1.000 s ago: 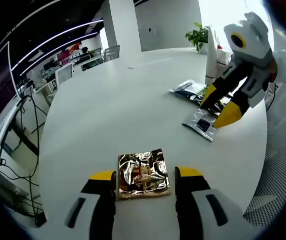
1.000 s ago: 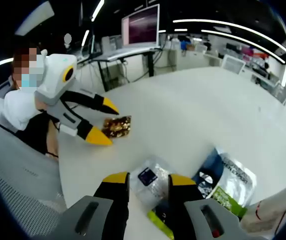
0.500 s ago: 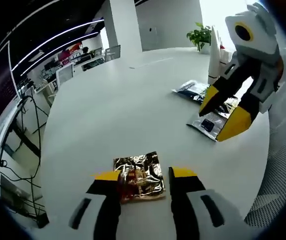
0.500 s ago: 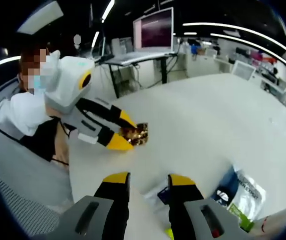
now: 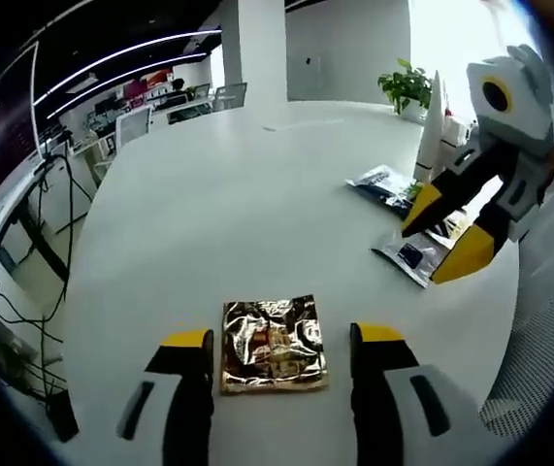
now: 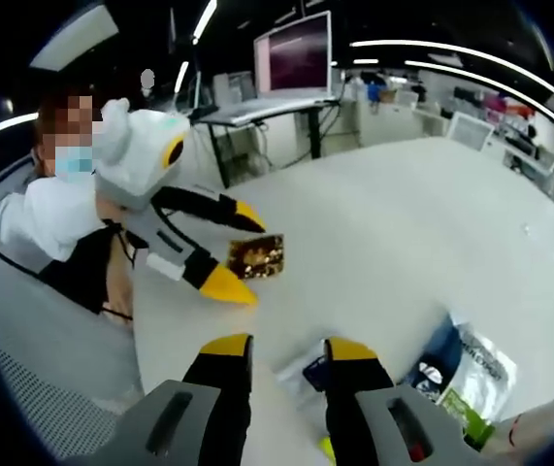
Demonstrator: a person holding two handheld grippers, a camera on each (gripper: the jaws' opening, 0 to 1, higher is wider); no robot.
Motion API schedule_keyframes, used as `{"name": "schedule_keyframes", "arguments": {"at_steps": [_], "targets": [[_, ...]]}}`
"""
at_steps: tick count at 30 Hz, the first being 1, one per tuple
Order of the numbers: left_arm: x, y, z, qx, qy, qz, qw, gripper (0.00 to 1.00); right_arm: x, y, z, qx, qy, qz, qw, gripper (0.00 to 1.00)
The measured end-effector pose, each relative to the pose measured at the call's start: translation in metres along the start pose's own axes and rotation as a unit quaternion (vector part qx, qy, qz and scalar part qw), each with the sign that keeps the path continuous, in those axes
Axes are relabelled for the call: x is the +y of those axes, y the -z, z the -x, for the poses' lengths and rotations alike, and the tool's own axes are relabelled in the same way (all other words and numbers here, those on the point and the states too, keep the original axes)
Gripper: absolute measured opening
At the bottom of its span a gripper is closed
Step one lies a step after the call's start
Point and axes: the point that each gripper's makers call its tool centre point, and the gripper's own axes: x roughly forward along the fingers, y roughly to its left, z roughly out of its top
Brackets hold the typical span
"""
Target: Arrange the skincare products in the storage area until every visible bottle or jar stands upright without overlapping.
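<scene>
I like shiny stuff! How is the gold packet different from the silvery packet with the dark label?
The gold packet is crinkly, gold and brown, and lies between the open left tool. The silvery packet is pale with a dark square label and lies beneath the right tool, touching other sachets. Both lie flat on the white table.

The print on the sachets (image 6: 466,374) is too small to read.

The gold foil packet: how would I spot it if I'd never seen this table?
Look on the big white round table, near its edge. The gold foil packet lies flat between the left gripper's open yellow-tipped jaws. Unlike the silver sachet, it is crinkled and gold.
</scene>
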Motion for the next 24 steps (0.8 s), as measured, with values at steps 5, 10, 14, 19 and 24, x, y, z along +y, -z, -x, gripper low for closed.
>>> {"name": "schedule_keyframes", "arguments": {"at_steps": [5,10,14,19,24], "targets": [[-0.003,-0.001,0.006,0.003,-0.001,0.001,1.0,0.38,0.004,-0.001,-0.002,0.002,-0.006,0.002,1.0,0.23],[-0.003,0.002,0.011,0.004,-0.001,0.006,1.0,0.38,0.007,-0.003,-0.004,0.001,-0.01,0.003,0.9999,0.23],[-0.003,0.001,0.01,-0.004,0.006,0.032,0.9995,0.38,0.009,-0.006,-0.006,-0.001,-0.015,0.0,0.9999,0.23],[-0.006,0.0,0.01,-0.015,0.027,0.074,0.9968,0.38,0.012,-0.005,-0.012,0.002,-0.021,-0.001,0.9998,0.23],[-0.012,0.001,0.01,-0.022,0.037,0.084,0.9955,0.38,0.01,-0.008,-0.016,-0.004,-0.023,-0.049,0.9985,0.23]]}}
